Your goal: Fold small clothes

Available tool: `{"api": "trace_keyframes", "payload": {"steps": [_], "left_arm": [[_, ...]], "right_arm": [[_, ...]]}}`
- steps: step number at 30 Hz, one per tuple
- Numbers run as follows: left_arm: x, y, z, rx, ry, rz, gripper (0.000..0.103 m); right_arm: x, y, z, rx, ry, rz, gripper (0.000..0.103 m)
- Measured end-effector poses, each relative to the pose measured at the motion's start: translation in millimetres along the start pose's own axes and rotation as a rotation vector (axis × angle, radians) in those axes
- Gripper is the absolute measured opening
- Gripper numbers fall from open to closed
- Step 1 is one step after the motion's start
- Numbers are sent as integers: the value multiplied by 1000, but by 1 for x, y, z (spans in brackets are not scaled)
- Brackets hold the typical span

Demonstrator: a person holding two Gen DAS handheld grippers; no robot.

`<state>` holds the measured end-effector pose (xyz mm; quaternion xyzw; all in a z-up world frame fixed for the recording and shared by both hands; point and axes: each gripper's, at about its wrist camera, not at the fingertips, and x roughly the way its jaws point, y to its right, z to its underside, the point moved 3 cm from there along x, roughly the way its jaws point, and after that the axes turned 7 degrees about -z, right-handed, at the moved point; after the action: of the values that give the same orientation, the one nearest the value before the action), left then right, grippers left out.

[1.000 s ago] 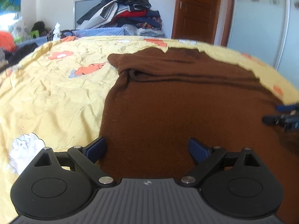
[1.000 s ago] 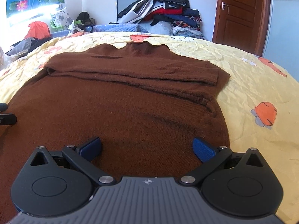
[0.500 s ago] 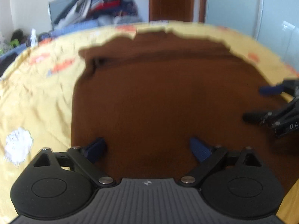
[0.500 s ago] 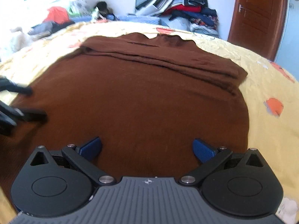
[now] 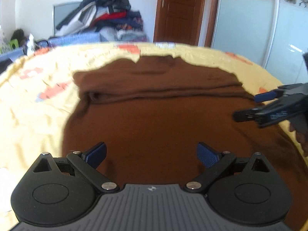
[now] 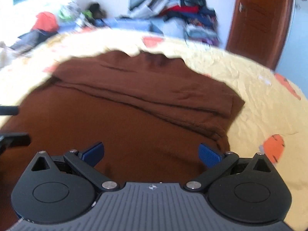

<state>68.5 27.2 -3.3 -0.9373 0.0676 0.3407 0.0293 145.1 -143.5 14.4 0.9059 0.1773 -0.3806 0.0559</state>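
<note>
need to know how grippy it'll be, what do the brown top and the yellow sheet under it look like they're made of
Brown top: looks like a soft, matte fine knit, perhaps wool or acrylic; it lies in thick, rounded folds without shine. Yellow sheet: looks like thin woven cotton, matte and printed with orange shapes, creased in fine sharp wrinkles. Blur leaves both uncertain.

brown sweater (image 5: 163,119) hem hidden behind tool, clothes pile (image 6: 179,13) blurred

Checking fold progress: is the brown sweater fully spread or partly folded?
Partly folded. The brown sweater has its sleeves laid across its upper part in layered ridges; the lower body lies flat.
</note>
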Motion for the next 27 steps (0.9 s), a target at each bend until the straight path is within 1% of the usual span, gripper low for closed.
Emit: {"api": "trace_keyframes", "payload": {"steps": [1,2,3,4,5,7,10,11,13,14,15,17,19,20,21,22,24,25,26,27], "left_arm": [[10,1,4,20,-25,-25,101],[16,0,10,52,-14,-59,103],[12,-3,11,44,-7,-40,103],[10,-9,12,17,-4,-28,103],[10,-15,13,2,-4,-42,103],[10,-19,14,-22,3,-39,103],[12,-12,13,18,-6,-77,103],[9,-12,13,17,-5,-96,103],[-3,-17,16,-3,1,-141,103],[-13,-24,20,-37,-1,-133,103],[-26,-35,24,-93,-2,-103,103],[-50,-63,40,-247,-13,-39,103],[-65,-94,58,-431,-61,14,103],[-71,-108,68,-534,-90,63,103],[-78,-120,77,-621,-85,130,103],[-81,-131,84,-711,-104,212,103],[-80,-144,98,-871,-162,404,103],[-77,-146,104,-921,-196,502,103],[-77,-146,106,-929,-208,567,103],[-76,-144,108,-924,-237,616,103]], "right_arm": [[14,3,1,-1,-33,11,103],[21,10,6,25,-28,-7,103],[18,18,13,71,12,-32,103],[12,20,21,50,35,-18,103],[6,23,29,52,55,-23,103],[-3,25,39,63,77,-14,103],[-9,24,43,69,63,-1,103],[-8,24,42,82,47,2,103],[-24,24,44,149,22,-7,103],[-35,26,48,193,37,-45,103],[-48,29,53,236,54,-91,103],[-75,39,72,351,69,-160,103],[-94,56,95,497,56,-197,103],[-101,66,108,589,42,-228,103],[-111,74,118,661,72,-285,103],[-116,79,127,741,66,-349,103],[-116,83,139,877,20,-522,103],[-111,80,144,919,-28,-622,103],[-109,74,147,912,-67,-689,103],[-108,68,147,872,-100,-712,103]]}}
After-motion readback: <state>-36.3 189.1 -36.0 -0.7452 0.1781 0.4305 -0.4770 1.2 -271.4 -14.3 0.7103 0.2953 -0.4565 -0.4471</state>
